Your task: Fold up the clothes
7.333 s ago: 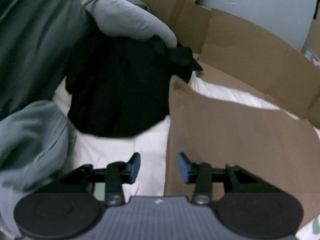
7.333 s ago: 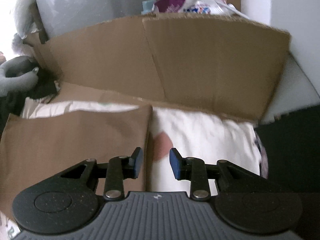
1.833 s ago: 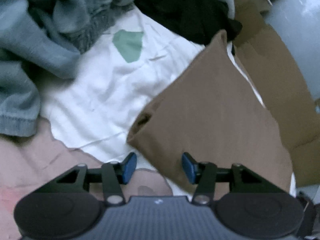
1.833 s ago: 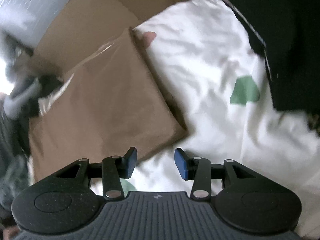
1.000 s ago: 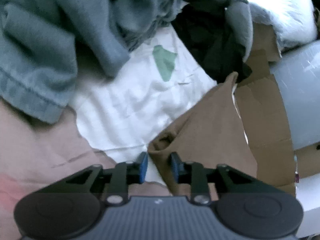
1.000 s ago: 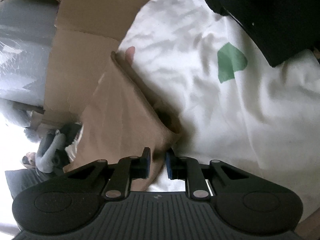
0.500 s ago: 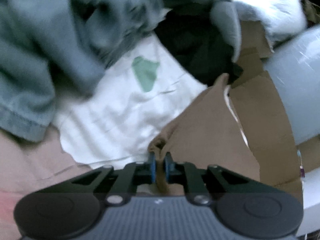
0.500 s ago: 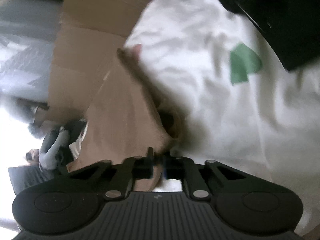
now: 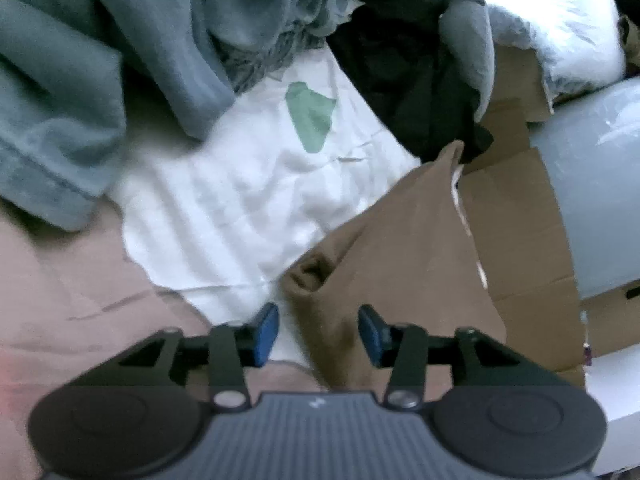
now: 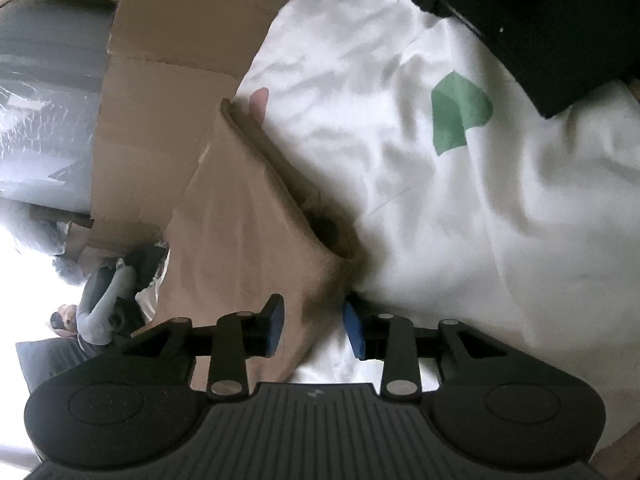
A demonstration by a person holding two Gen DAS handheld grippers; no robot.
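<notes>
Brown garment [image 9: 408, 248] now free of both opening grippers.

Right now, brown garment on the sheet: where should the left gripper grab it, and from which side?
Probably the near corner of the brown garment, where the folded layers bunch into a thick lip on the white sheet. Come in low from the near side. The left gripper straddles that edge, jaws opening, pads off the cloth.

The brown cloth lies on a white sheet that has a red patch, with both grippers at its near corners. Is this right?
Not quite: the patch is green, as the right wrist view shows. The brown cloth does lie on the white sheet, with both grippers at its near corners.
</notes>
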